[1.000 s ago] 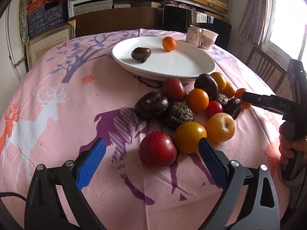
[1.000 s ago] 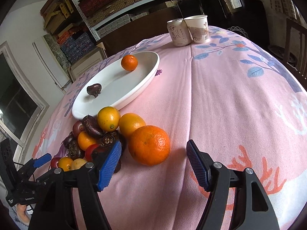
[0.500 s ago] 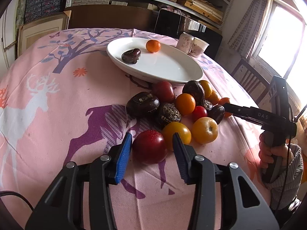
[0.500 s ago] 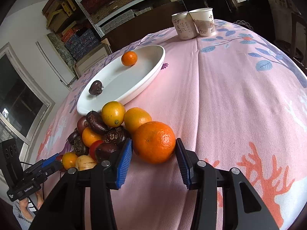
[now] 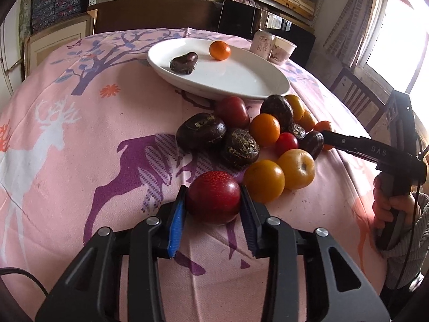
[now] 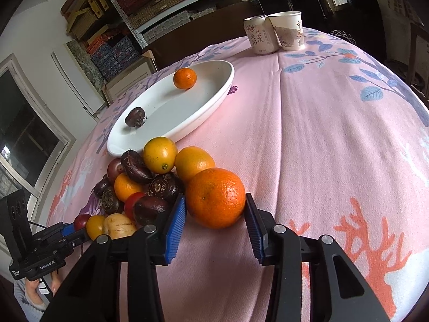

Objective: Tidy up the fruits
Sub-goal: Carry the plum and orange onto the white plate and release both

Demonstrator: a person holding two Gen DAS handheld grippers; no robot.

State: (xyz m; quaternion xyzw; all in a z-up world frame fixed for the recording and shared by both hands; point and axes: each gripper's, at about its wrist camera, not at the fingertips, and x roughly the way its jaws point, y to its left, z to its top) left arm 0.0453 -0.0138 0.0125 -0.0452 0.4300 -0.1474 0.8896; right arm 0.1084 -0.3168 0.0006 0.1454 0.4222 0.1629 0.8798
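Glossy speckled red plum (image 5: pixel 213 201) at the pile's near edge, clamped in the left gripper (image 5: pixel 213 214), right gripper (image 6: pixel 215 218) closing on a dimpled orange (image 6: pixel 215 197), pink cloth (image 6: pixel 321 134), smooth white oval plate (image 6: pixel 214 102) beyond.

The pink tablecloth (image 6: pixel 335 139) is matt woven cloth with a fine nap and printed figures, and the white plate (image 5: pixel 241 80) on it looks like smooth glazed ceramic with a soft sheen. The red plum (image 5: pixel 214 201) has a glossy, finely speckled skin, the big orange (image 6: pixel 215 197) a dimpled, faintly shiny peel, and the dark chestnut-like fruits (image 5: pixel 201 131) look dull and rough at their crowns. Both grippers are matt black plastic with ribbed blue pads (image 6: pixel 175 226) and small bright metal screw heads, while the paper cup (image 6: pixel 288 30) is matt and the can (image 6: pixel 258 36) beside it is probably printed metal, though it is too far off to be sure.
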